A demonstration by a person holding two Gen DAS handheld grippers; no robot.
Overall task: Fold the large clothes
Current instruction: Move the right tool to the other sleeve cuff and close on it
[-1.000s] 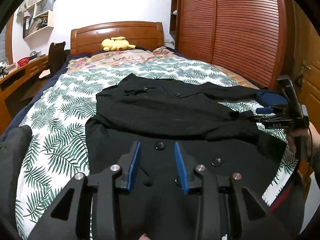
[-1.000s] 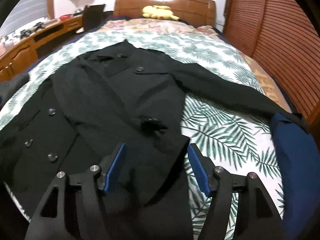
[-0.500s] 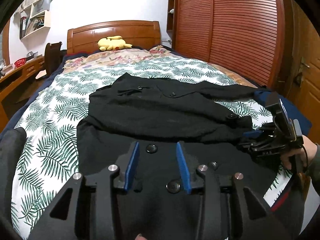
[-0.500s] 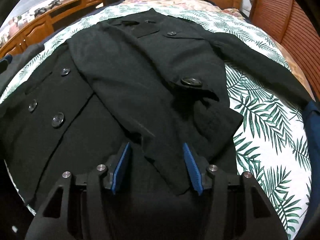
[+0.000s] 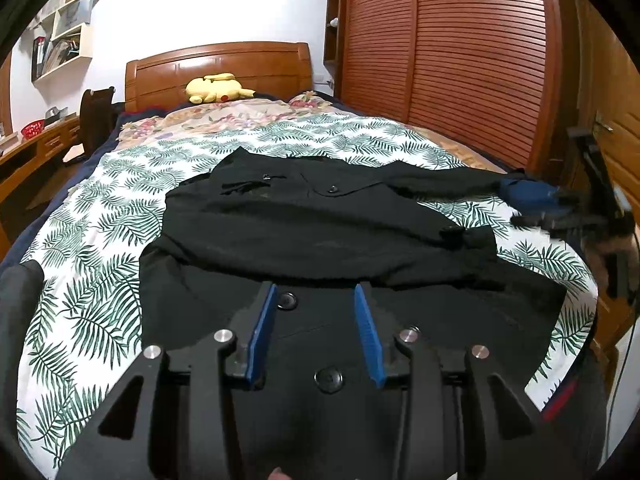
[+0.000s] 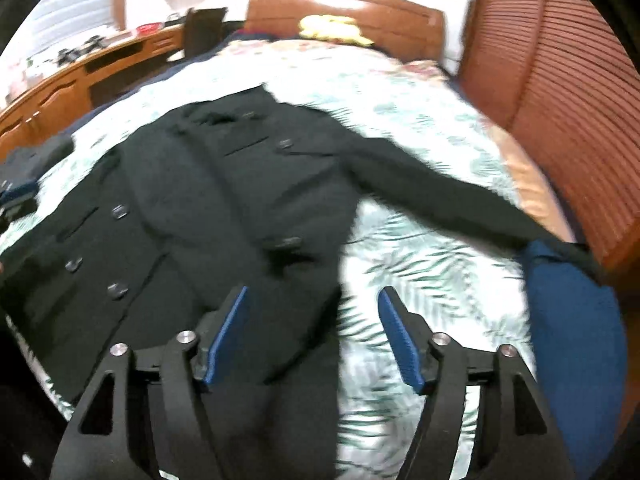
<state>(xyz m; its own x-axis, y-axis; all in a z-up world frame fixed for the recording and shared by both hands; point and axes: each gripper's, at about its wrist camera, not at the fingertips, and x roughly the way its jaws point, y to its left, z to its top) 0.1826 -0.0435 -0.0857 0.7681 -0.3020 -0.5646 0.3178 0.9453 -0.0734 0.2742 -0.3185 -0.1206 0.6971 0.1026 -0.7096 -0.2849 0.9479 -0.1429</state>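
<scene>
Your left hand-held gripper (image 5: pixel 316 334) hangs low over the near front panel of the black coat (image 5: pixel 320 232), its blue pads parted with two coat buttons showing between them; nothing is pinched, and its jaws have just been easing apart. Your right hand-held gripper (image 6: pixel 314 334) is released too: its jaws have just been opening, and only the loose hem edge of the coat lies under the gap, with neither pad pressing on it. In the left view it is a blurred shape near the right edge of the bed (image 5: pixel 80 280). The coat lies flat across the palm-leaf bedspread, collar toward the headboard (image 5: pixel 218 64). One sleeve (image 5: pixel 320 248) is already laid across the chest, its cuff resting near the right side of the body, which I judge is why the right jaws are empty. The other sleeve (image 6: pixel 440 188) reaches out unfolded toward the wardrobe (image 6: pixel 560 100) side, its end lying against a blue cloth (image 6: pixel 568 320) at the mattress edge. That sleeve looks like the next thing to bring in. You have open bedspread between the body and that sleeve, and plenty more beyond the collar up to the yellow plush toy (image 5: pixel 218 88). The wardrobe side is tight, the hem reaches the foot of the bed, and a dark garment (image 5: pixel 20 308) sits at the left edge.
</scene>
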